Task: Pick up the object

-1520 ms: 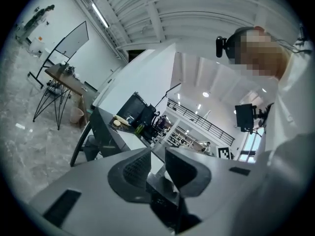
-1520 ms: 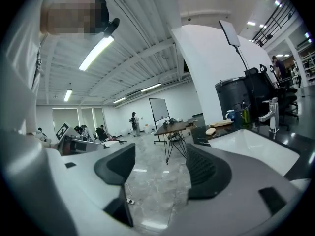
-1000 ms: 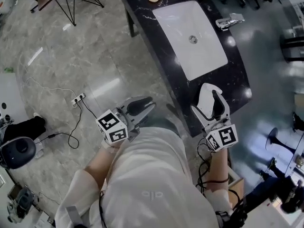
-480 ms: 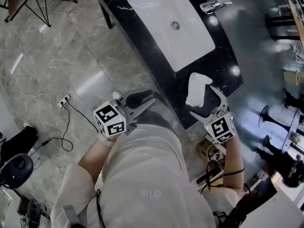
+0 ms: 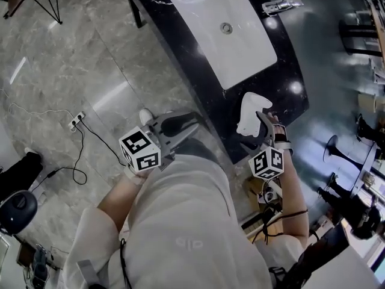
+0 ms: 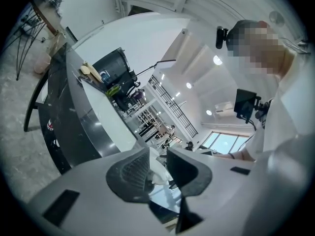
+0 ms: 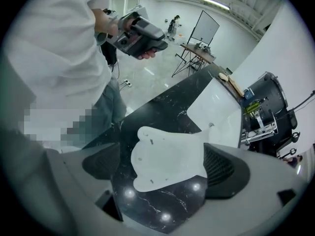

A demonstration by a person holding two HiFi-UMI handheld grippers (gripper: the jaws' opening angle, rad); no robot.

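A white, flat, hand-shaped object lies on the black marble countertop near its front corner. My right gripper is at it with its jaws opening. In the right gripper view the object sits between the two pads: its right edge is at the right pad, and the left pad stands apart from it. My left gripper hangs over the floor in front of the person's body. Its jaws are only narrowly apart and nothing is between them.
A white rectangular sink is set into the countertop, with a chrome faucet at its far side. A power strip and cable lie on the grey tiled floor to the left. Soap and small items sit at the counter's far end.
The right gripper's jaws have spread from a grip on the white object, which now rests on the countertop. The left gripper has hardly moved.
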